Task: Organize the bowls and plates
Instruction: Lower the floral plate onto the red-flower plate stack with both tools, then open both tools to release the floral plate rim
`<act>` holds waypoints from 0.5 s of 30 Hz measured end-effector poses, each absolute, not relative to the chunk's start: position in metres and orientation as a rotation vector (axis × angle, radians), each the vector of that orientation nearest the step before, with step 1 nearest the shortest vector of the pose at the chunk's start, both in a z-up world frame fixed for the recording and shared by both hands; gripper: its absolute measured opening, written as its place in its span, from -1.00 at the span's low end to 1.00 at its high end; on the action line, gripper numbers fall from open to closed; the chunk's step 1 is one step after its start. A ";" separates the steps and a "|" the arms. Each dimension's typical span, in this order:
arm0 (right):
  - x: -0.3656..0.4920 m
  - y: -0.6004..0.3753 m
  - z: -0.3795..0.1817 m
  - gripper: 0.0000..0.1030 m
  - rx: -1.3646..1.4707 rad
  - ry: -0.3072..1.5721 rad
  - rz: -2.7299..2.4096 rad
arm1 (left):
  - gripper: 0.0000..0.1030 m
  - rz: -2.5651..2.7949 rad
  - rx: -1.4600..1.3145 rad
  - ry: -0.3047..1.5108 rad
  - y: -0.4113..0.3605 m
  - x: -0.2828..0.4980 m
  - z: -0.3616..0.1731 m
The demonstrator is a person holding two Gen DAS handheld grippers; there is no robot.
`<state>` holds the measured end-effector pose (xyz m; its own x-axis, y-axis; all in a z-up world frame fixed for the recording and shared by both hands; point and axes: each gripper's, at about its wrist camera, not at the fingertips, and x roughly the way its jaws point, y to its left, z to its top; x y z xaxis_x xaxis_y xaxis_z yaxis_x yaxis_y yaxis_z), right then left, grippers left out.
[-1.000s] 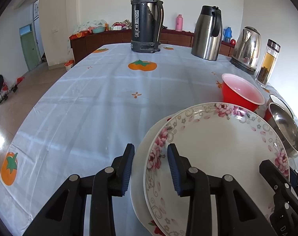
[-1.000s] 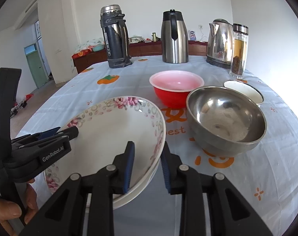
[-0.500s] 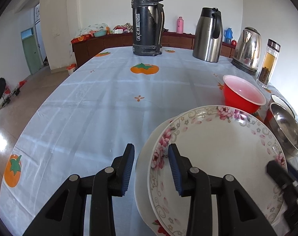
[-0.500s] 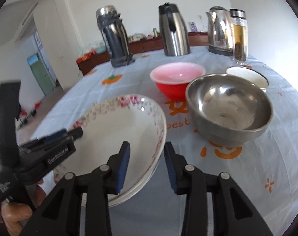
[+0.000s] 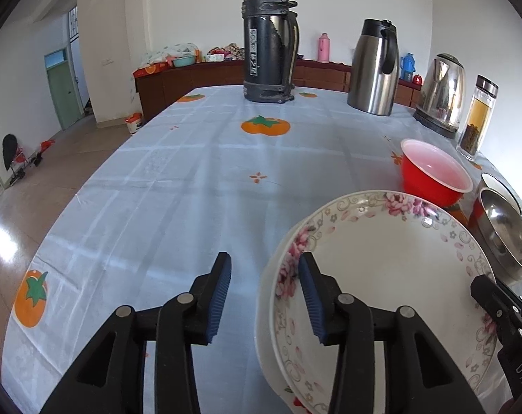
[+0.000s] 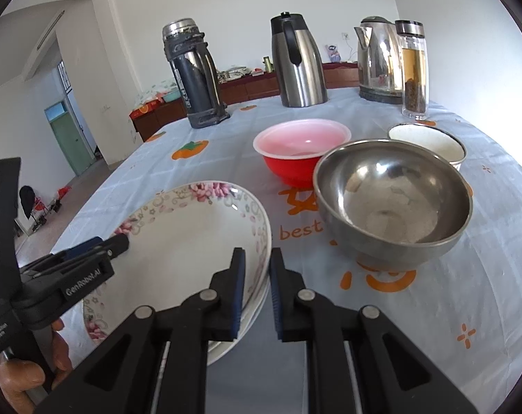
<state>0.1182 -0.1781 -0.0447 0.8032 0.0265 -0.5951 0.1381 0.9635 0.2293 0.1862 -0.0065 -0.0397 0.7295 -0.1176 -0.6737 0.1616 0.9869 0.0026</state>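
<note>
The right gripper (image 6: pixel 255 288) clamps the near rim of the floral plate (image 6: pixel 192 241), stacked on a plain plate (image 5: pixel 266 296). The left gripper (image 5: pixel 264 293) straddles the opposite rim, jaws opening. Beyond stand the steel bowl (image 6: pixel 392 200) and red bowl (image 6: pixel 300 151).

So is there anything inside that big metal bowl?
No, the steel bowl shows only its bare, scuffed inside.

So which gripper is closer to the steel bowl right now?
Right. The right gripper straddles the floral plate's rim on the side facing the steel bowl; the left gripper is at the plate's opposite edge, farther away.
</note>
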 end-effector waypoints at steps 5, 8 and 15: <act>0.120 -0.177 -0.046 -0.69 0.260 0.645 -0.046 | 0.03 -0.116 0.066 0.711 -0.002 0.185 -0.036; 0.121 -0.178 -0.046 -0.67 0.256 0.644 -0.037 | 0.08 -0.103 0.066 0.700 0.000 0.185 -0.034; 0.111 -0.187 -0.039 -0.62 0.321 0.577 -0.041 | 0.20 -0.069 0.046 0.667 0.008 0.185 -0.029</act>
<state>0.1105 -0.1875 -0.0393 0.8386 0.0515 -0.5423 0.1271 0.9496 0.2866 0.1846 0.0082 -0.0291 0.7834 -0.0494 -0.6196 0.0788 0.9967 0.0202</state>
